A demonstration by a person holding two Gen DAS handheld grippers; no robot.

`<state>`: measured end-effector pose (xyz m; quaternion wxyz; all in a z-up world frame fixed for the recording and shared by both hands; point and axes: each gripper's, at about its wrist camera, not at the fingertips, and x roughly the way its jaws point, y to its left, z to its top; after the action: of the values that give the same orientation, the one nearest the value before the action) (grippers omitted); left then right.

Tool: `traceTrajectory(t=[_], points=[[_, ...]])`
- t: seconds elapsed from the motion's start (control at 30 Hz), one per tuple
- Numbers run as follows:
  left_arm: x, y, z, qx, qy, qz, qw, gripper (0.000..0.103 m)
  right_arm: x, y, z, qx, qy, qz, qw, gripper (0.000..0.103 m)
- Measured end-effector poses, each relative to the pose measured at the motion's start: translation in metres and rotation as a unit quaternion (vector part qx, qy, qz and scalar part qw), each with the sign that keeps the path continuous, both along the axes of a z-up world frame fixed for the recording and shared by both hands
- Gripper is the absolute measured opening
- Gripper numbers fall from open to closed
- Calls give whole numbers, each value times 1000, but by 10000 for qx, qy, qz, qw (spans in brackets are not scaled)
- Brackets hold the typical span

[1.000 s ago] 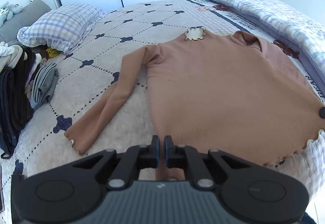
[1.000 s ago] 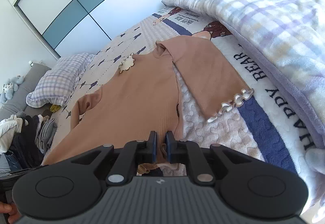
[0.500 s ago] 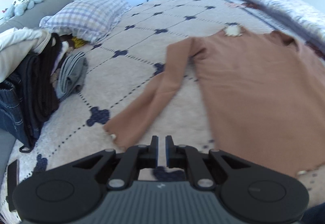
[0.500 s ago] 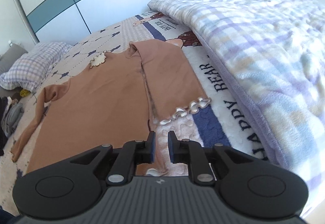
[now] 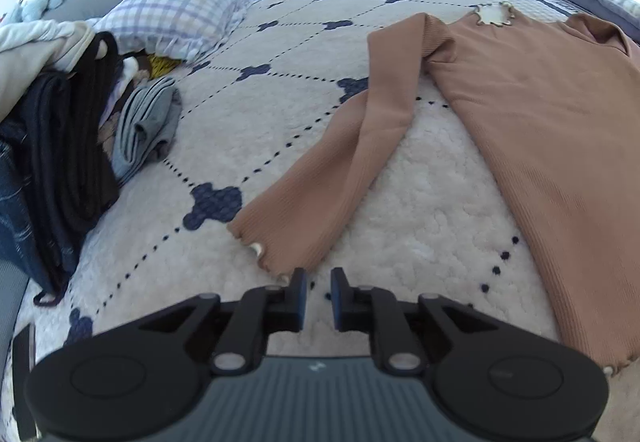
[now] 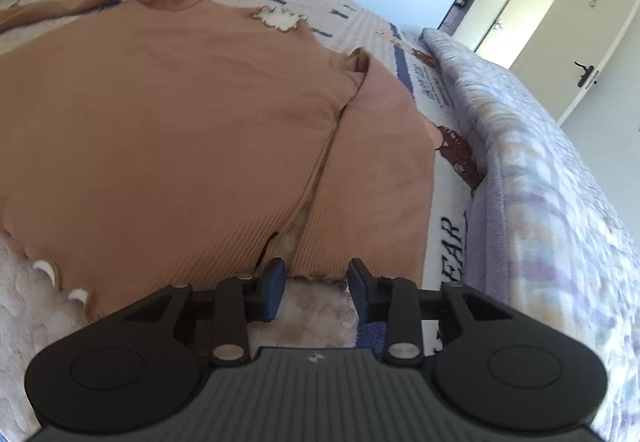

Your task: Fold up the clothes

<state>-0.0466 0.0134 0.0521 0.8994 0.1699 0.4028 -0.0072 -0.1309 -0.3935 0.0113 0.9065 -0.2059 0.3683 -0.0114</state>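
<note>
1. While its jaws are opening, the left gripper (image 5: 318, 296) hangs just short of the cuff of the sweater's left sleeve (image 5: 340, 161); a narrow gap shows between the black fingers (image 5: 297, 298) and only bedspread lies in that gap. Nothing held.
2. Cuff edge is frilled, lying flat, just beyond the left fingertip; whether fingertip and frill touch cannot be told.
3. Sleeve runs from the cuff up and away to the shoulder, angled apart from the body of the brown sweater (image 5: 560, 129), with a wedge of bare bedspread (image 5: 420, 209) between them.
4. Right gripper (image 6: 316, 284): jaws opening, clearly wider apart than the left pair. Fingers straddle the frilled cuff end of the right sleeve (image 6: 372, 169), pads not pressing on it. Nothing gripped.
5. Right sleeve lies straight alongside the sweater body, nearly touching it, with a thin slit of bedspread between.
6. Sweater is spread flat on the bed, neck with its pale scalloped collar (image 6: 280, 17) at the far end, ruffled hem at the near end.
7. Outward, right side: a checked lilac blanket (image 6: 560, 181) is heaped along the bed edge, near the right sleeve; dark lettering is printed on the bedspread between them.
8. Outward, left side: a checked pillow (image 5: 180, 17) at the head, and a pile of dark and grey clothes (image 5: 80, 137) at the bed's edge, well apart from the sweater.
</note>
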Motion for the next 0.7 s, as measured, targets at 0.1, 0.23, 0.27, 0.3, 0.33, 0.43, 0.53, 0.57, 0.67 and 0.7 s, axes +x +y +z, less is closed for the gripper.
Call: traceTrajectory(t=[0.1,0.23,0.27,0.3,0.33,0.43,0.53,0.57,0.67,0.7], points=[[10,-4,-9,187,-26,-79,9998,17,8,-12,6,256,-10,-69,9996,12],[21,-6,-14,271,-125,-156,9994,14,16,-28,43,784,-420,-218,9958,10],[23,-6,-14,350,-176,-177,9991,11,18,-34,61,868,-613,-206,9941,10],[26,-5,-14,427,-209,-184,9987,6,20,-41,79,952,-806,-195,9920,10],[29,-3,-12,475,-243,-180,9984,5,24,-53,101,1036,-1039,-257,9888,10],[40,8,-2,313,-299,-98,9990,3,36,-116,172,1370,-1867,-843,9692,10],[52,22,8,80,-343,22,9994,3,58,-215,221,1843,-2486,-2165,9259,10],[55,26,10,17,-361,57,9993,3,69,-247,224,1935,-2496,-2611,9122,9],[63,33,15,-92,-407,175,9990,3,102,-316,199,1913,-2131,-3867,8766,0],[64,35,16,-89,-406,195,9989,3,112,-331,185,1831,-1932,-4197,8677,0]])
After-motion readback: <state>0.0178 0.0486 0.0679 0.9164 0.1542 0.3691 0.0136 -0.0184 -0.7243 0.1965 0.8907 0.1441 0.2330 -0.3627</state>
